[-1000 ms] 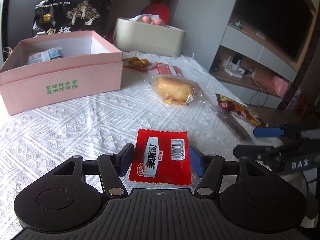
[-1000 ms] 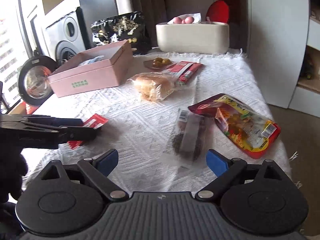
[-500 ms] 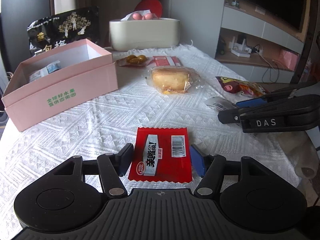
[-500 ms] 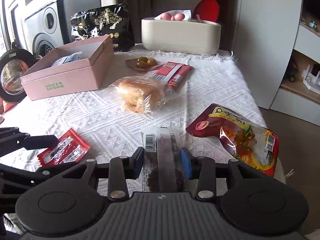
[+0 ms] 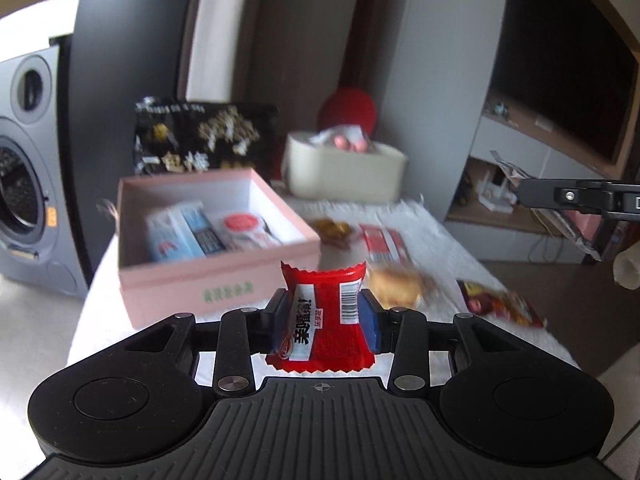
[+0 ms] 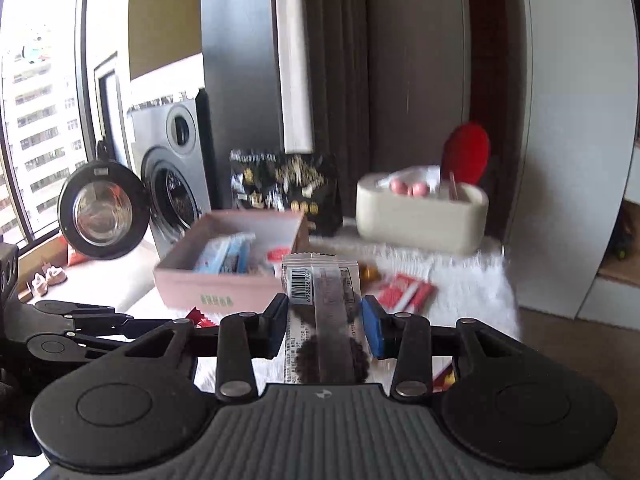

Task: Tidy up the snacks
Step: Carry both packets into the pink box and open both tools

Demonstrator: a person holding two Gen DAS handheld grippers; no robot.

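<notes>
- The left gripper (image 5: 323, 318) is clenching a red snack packet (image 5: 323, 320) between its blue pads, lifted off the table just in front of the pink box (image 5: 188, 284). The pads are biting only the packet's waist — the film is crumpling there, so it could be slipping out on a quick swing.
- The right gripper (image 6: 325, 330) is grasping a clear packet with a dark filling (image 6: 322, 312), also in the air on the near side of the pink box. The packet is sticking out well past the pads, so its free end may be catching the box's front wall on the way in.
- Both grippers are heading, I judge, for the same box at once, side by side — they could be knocking into each other above it.
- The pink box is already holding blue-and-white packets (image 5: 182, 236) and a round red-lidded item (image 5: 242, 224); a drop from high up may be landing on these and sliding over the rim.
- Beyond the box to its right, a bread roll in wrap (image 5: 396, 284), flat red packets (image 5: 384, 244) and a colourful pouch (image 5: 500, 308) are lying on the white tablecloth (image 5: 436, 252), near enough that a low pass could be sweeping them off.
</notes>
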